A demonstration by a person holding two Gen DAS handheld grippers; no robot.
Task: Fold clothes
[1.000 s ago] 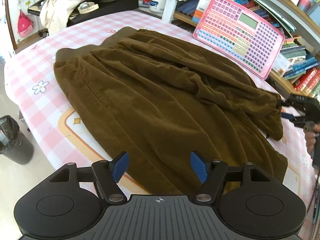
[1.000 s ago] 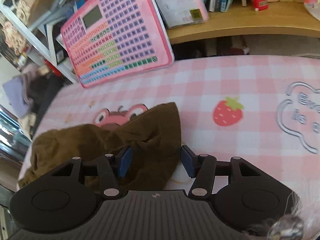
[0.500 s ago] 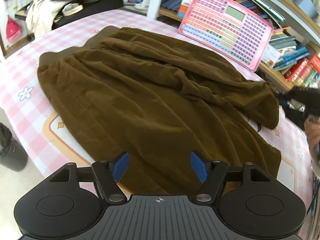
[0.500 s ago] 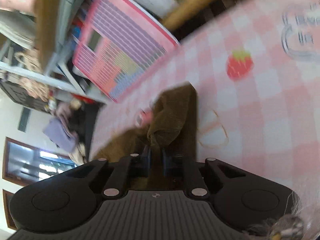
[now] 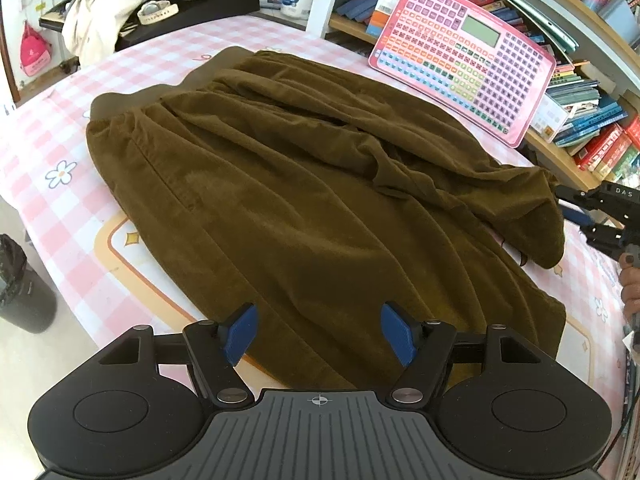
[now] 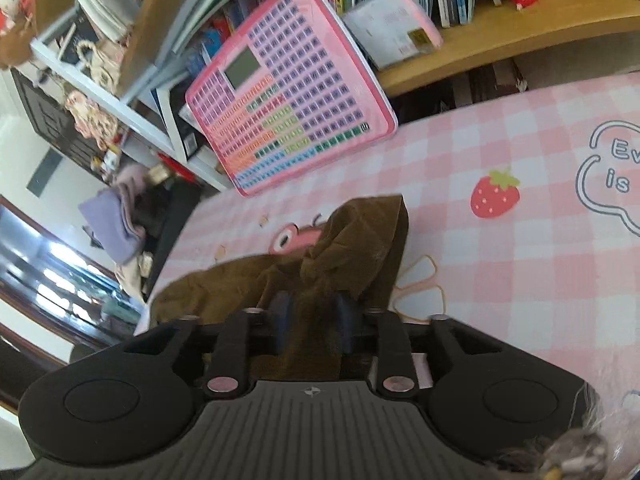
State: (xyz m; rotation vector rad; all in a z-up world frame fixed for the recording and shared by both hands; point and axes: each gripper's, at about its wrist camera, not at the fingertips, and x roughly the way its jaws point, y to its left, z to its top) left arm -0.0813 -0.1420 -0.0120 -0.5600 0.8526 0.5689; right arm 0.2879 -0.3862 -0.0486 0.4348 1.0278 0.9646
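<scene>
Olive-brown corduroy garment is lying spread on the pink-and-white checked tablecloth, with its ribbed waistband toward eleven o'clock in the left wrist view and its long axis running from there down to four o'clock. One bunched end is lying at three o'clock, and the right gripper is sitting exactly at this end. In the right wrist view a fold of the brown cloth is standing between the blue pads, and the jaws are opening at this moment; the picture is blurred there, so I cannot tell if the pads are pressing the cloth. The left gripper is hovering over the near hem at six o'clock, its jaws standing wide with nothing between them. I am judging that the right hand is nearer to the loose end, so the coming fold is depending on carrying this end along the long axis toward the waistband. Pink plastic keyboard toy is leaning at one o'clock, well apart from the cloth.
</scene>
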